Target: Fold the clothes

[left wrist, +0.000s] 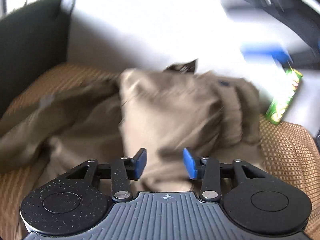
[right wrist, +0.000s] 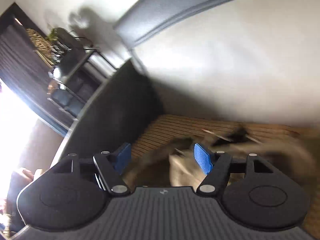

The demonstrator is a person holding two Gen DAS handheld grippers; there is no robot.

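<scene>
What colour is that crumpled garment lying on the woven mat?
Taupe, a greyish beige garment; the left wrist view shows it best, despite blur.

Surface: a woven mat (left wrist: pixel 288 150) in orange-brown, with a small checked weave, covers the support; what is under it cannot be told.
Same surface, right wrist view: the mat (right wrist: pixel 180 126) shows as ribbed stripes running to a white wall.
Lying on it: a crumpled taupe garment (left wrist: pixel 164 116), bunched in loose folds over the middle of the mat, badly blurred.
Same garment, right wrist view: a pale heap (right wrist: pixel 184 170) on the mat.
At the mat's far right edge: a green can (left wrist: pixel 284 98), tilted, just beside the garment.
</scene>
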